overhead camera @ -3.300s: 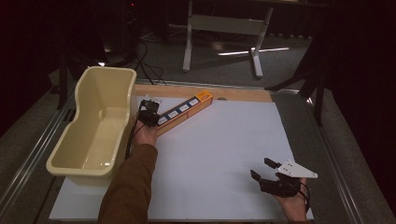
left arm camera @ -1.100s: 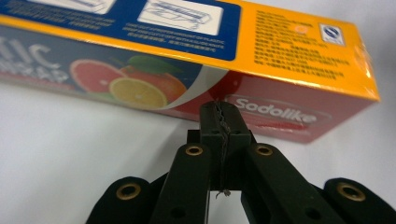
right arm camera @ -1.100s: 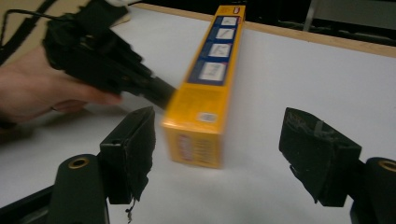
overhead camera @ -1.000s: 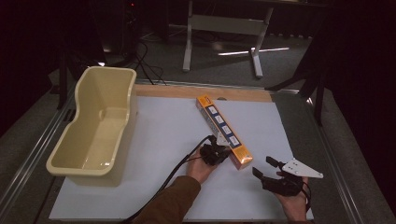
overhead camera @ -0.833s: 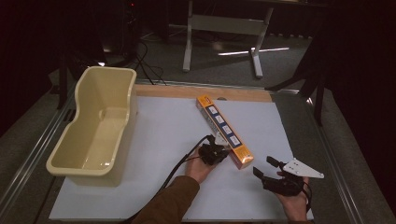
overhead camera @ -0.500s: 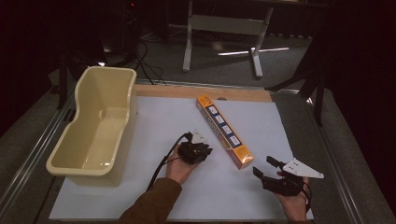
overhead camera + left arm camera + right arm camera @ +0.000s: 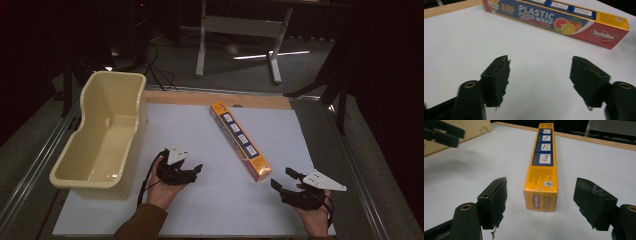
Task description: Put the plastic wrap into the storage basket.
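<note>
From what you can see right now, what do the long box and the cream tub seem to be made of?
The long box looks like printed cardboard with a slight gloss: sharp folded edges, flat colour-printed faces reading "Plastic Food Wrap", and a little scuffing at its near corner. The cream tub seems to be moulded plastic, smooth and a bit shiny: rounded corners, one even colour, a rolled rim and soft highlights on its floor.

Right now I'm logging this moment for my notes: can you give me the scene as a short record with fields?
surface: white sheet on the table
box: plastic food wrap box, lying flat, free of both grippers
tub: cream tub at the left edge, looks empty
left gripper: open, holds nothing, between tub and box
right gripper: open, holds nothing, facing the box's near end
</note>
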Demonstrator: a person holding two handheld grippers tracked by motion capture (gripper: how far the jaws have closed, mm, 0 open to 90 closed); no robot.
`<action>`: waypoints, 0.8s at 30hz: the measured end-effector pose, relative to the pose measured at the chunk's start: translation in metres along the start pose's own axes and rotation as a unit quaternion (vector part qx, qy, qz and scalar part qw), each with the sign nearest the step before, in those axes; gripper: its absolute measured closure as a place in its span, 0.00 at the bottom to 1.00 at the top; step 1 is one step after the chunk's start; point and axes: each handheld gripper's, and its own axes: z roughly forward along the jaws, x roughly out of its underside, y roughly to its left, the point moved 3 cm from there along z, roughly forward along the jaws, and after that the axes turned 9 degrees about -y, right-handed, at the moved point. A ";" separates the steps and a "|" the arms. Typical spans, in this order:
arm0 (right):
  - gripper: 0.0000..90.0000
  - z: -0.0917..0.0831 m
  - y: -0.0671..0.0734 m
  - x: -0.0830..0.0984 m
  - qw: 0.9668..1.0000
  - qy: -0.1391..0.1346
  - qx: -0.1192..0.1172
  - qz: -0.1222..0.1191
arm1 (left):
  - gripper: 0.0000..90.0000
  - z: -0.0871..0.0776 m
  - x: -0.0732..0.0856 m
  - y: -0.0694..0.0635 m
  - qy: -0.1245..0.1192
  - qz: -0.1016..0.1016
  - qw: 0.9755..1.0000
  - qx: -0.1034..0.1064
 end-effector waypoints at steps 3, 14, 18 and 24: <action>0.29 -0.001 -0.001 0.000 1.000 0.000 0.001 0.001 | 0.31 -0.016 0.009 0.004 -0.003 0.001 1.000 -0.002; 0.26 -0.001 -0.002 0.000 1.000 0.002 0.000 0.012 | 0.25 -0.055 0.034 -0.001 0.005 0.002 1.000 0.003; 0.22 0.003 -0.004 0.002 1.000 0.014 -0.002 0.016 | 0.23 -0.065 0.035 -0.002 0.002 0.011 1.000 0.000; 0.21 0.010 -0.001 -0.007 1.000 0.018 -0.009 0.017 | 0.23 -0.077 0.037 0.000 -0.005 0.012 1.000 -0.014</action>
